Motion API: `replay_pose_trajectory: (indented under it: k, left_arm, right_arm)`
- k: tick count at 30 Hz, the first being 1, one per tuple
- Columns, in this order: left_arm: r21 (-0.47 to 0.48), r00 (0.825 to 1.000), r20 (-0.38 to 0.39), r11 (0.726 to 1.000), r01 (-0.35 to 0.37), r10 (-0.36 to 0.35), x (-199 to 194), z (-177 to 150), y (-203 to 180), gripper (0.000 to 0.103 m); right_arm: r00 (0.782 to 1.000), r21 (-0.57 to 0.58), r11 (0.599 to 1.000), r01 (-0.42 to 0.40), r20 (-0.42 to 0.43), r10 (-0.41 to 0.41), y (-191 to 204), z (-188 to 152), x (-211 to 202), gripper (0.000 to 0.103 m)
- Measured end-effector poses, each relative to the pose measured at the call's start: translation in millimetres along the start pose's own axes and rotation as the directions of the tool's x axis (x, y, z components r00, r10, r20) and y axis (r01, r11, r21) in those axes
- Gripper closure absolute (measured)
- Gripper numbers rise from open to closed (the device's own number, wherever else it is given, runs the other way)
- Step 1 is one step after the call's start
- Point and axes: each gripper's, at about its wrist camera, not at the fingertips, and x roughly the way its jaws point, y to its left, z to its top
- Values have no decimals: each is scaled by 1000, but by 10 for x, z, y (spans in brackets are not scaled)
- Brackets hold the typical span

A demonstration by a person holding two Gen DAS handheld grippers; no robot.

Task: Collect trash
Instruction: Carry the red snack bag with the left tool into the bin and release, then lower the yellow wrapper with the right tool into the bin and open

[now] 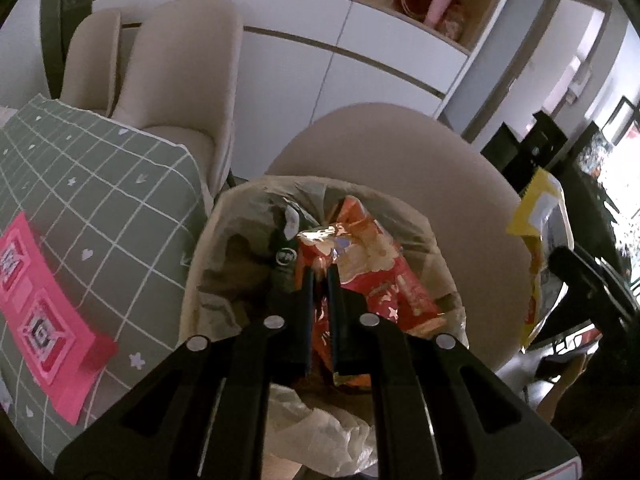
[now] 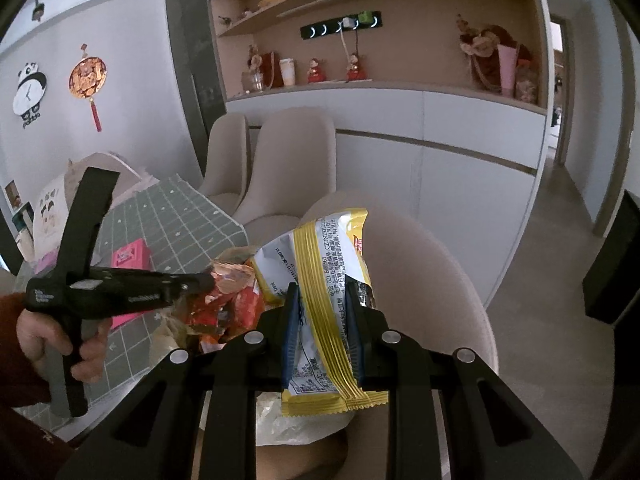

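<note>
My left gripper (image 1: 320, 276) is shut on a red-orange snack wrapper (image 1: 380, 272) and holds it over the open mouth of a bin lined with a pale plastic bag (image 1: 224, 240). The same gripper (image 2: 208, 280) and red wrapper (image 2: 236, 300) show at the left of the right wrist view. My right gripper (image 2: 322, 292) is shut on a yellow and white snack packet (image 2: 320, 264), held upright just right of the bin. That packet (image 1: 536, 216) shows at the right edge of the left wrist view.
A table with a green checked cloth (image 1: 100, 184) lies left of the bin, with a pink card (image 1: 36, 300) on it. A beige chair back (image 1: 400, 148) stands right behind the bin. Two more beige chairs (image 2: 288, 164) and white cabinets (image 2: 440, 152) stand beyond.
</note>
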Motion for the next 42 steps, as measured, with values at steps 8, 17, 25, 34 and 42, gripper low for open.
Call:
replay_pose_trajectory:
  k: [8,17,25,34,42]
  left_arm:
    - [-117,999,41,993,21,-17,-295,-13,255,70]
    - [-265,991,94,962,-65,93,-930,-290,816,70]
    - [-357,971,112,921,-157,209,-1342,-611,1251,69]
    - [-399,970,96,901,-169,224,-1488,-880,1473,69]
    - [-400,972,92,902,-163,216,-1626,-1098,1614,68]
  right_arm:
    - [996,-7,997,-77,-38,77,136,96,240,81]
    - [959,14,978,-206,-194,205,562,-8,1015,81]
    - [927,-2,980,-200,-323,188,784,-188,1482,81]
    - [930,20,988,-154,-334,152,786,-210,1482,71]
    - [968,43,996,-81,-235,89,777,-172,1050,56]
